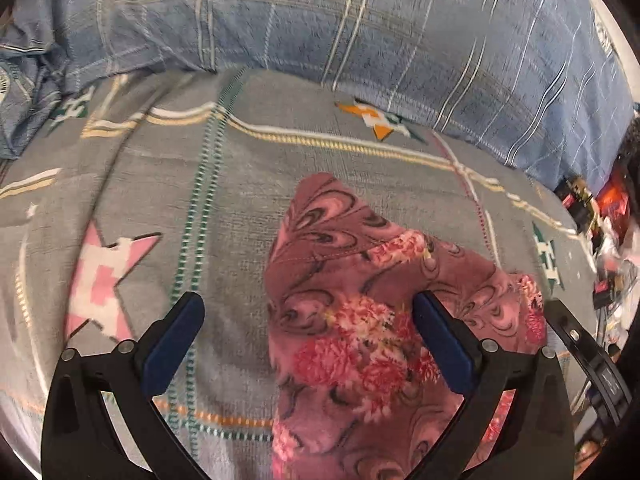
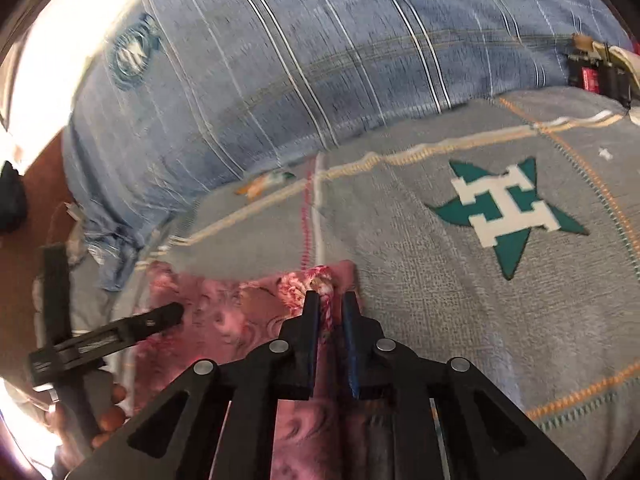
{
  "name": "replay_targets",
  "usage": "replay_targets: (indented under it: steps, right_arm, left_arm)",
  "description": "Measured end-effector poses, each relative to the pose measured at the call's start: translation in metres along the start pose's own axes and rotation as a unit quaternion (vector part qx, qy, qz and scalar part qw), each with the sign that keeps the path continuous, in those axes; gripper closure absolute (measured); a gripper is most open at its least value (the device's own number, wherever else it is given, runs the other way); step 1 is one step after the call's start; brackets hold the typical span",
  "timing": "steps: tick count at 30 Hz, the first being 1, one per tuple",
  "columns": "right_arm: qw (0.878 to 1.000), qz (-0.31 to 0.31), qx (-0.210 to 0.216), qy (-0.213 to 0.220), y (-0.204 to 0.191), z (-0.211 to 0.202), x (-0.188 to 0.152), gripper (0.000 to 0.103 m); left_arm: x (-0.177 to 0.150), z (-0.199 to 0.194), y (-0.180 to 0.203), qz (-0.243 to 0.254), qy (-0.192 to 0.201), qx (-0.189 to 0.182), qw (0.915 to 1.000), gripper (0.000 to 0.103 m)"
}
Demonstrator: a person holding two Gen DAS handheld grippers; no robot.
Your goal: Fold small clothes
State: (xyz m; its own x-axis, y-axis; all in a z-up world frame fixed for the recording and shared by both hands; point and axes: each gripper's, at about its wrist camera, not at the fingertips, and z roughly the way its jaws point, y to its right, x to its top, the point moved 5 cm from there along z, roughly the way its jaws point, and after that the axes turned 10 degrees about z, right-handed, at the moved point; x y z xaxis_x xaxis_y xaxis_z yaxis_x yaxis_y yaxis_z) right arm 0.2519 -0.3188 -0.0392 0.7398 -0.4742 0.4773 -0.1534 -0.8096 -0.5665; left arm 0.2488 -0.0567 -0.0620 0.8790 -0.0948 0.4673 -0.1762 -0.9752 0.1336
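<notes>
On the grey star-patterned blanket (image 1: 248, 184) lies a pink floral garment (image 1: 360, 320), soft and limp. The right gripper (image 2: 331, 300) pinches its far corner; the left gripper (image 1: 308, 312) gapes wide above it. Edges and corners look like the best holds.

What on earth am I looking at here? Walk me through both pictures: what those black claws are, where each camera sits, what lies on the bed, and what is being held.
The black claws are two hand-held grippers; a person carries one in each hand, and a fisheye camera on each looks along its fingers.

The left wrist picture shows the left gripper open above a pink floral garment, gripping nothing.

The right wrist picture shows the right gripper shut on a corner of that garment. The left gripper appears at its left edge.

The garment lies on a grey blanket with star patterns. Behind it sits a blue striped pillow.
</notes>
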Motion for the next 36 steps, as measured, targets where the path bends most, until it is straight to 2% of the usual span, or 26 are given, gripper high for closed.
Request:
replay_targets:
  steps: [2, 4, 6, 8, 10, 11, 12, 13, 15, 16, 17, 19, 24, 27, 28, 29, 30, 33, 34, 36]
  right_arm:
    - [0.999, -0.01, 0.029, -0.007, -0.005, -0.015, -0.008, 0.084]
    - [0.999, -0.028, 0.039, -0.013, -0.011, -0.025, -0.019, 0.079]
    - [0.998, -0.045, 0.032, -0.022, -0.014, -0.028, -0.029, 0.076]
    - [0.998, -0.063, 0.005, -0.018, -0.014, -0.029, -0.039, 0.076]
    - [0.997, -0.071, -0.004, -0.015, -0.014, -0.029, -0.047, 0.075]
    - [0.998, -0.069, -0.009, -0.014, -0.013, -0.03, -0.051, 0.07]
    - [0.997, -0.069, -0.019, -0.014, -0.009, -0.029, -0.054, 0.055]
    - [0.996, -0.076, -0.035, -0.018, -0.006, -0.026, -0.058, 0.049]
    - [0.99, -0.123, -0.073, -0.019, -0.007, -0.015, -0.068, 0.052]
    - [0.987, -0.139, -0.075, -0.003, -0.009, -0.017, -0.069, 0.052]
    - [0.987, -0.141, -0.079, -0.003, -0.009, -0.019, -0.068, 0.052]
    - [0.991, -0.114, -0.071, -0.01, -0.011, -0.026, -0.063, 0.056]
    - [0.995, -0.101, -0.016, -0.012, -0.017, -0.06, -0.073, 0.053]
    - [0.993, -0.102, -0.037, -0.038, -0.005, -0.048, -0.09, 0.053]
    - [0.993, -0.102, -0.043, -0.046, -0.001, -0.043, -0.094, 0.056]
    - [0.994, -0.098, -0.032, -0.045, -0.001, -0.04, -0.097, 0.07]
    - [0.995, -0.095, -0.012, -0.034, -0.004, -0.044, -0.097, 0.084]
    - [0.994, -0.11, -0.004, 0.01, -0.015, -0.065, -0.092, 0.094]
    - [0.994, -0.106, -0.003, 0.014, -0.013, -0.067, -0.089, 0.094]
    - [0.995, -0.092, -0.019, -0.011, -0.001, -0.055, -0.09, 0.095]
  left_arm:
    - [-0.002, -0.013, 0.001, 0.004, 0.017, 0.004, 0.9998, 0.0]
    - [-0.003, -0.021, 0.003, 0.017, 0.025, 0.014, 0.9994, 0.0]
    - [-0.003, -0.025, 0.005, 0.029, 0.03, 0.021, 0.9989, 0.0]
    - [-0.003, -0.029, 0.005, 0.033, 0.03, 0.026, 0.9987, 0.0]
    - [-0.01, -0.038, 0.004, 0.031, 0.031, 0.016, 0.9989, 0.0]
    - [-0.014, -0.041, 0.004, 0.03, 0.03, 0.01, 0.999, 0.0]
    - [-0.023, -0.043, 0.003, 0.026, 0.029, -0.002, 0.9993, 0.0]
    - [-0.029, -0.04, 0.005, 0.022, 0.024, -0.015, 0.9994, 0.0]
    - [-0.043, -0.03, 0.008, 0.023, 0.002, -0.026, 0.9994, 0.0]
    - [-0.052, -0.018, 0.008, 0.031, -0.021, -0.009, 0.9993, 0.0]
    - [-0.056, -0.015, 0.006, 0.033, -0.026, -0.006, 0.9991, 0.0]
    - [-0.059, -0.028, 0.001, 0.013, -0.014, -0.018, 0.9997, 0.0]
    - [-0.076, -0.071, 0.007, 0.02, 0.023, -0.059, 0.9978, 0.0]
    - [-0.094, -0.065, 0.016, 0.047, 0.011, -0.049, 0.9976, 0.0]
    - [-0.098, -0.057, 0.018, 0.055, -0.003, -0.039, 0.9977, 0.0]
    - [-0.103, -0.049, 0.018, 0.056, -0.02, -0.029, 0.9978, 0.0]
    - [-0.105, -0.048, 0.016, 0.047, -0.022, -0.033, 0.9981, 0.0]
    - [-0.103, -0.058, 0.012, 0.02, -0.011, -0.053, 0.9983, 0.0]
    - [-0.103, -0.058, 0.011, 0.02, -0.008, -0.046, 0.9987, 0.0]
    - [-0.104, -0.052, 0.009, 0.026, -0.01, -0.041, 0.9988, 0.0]
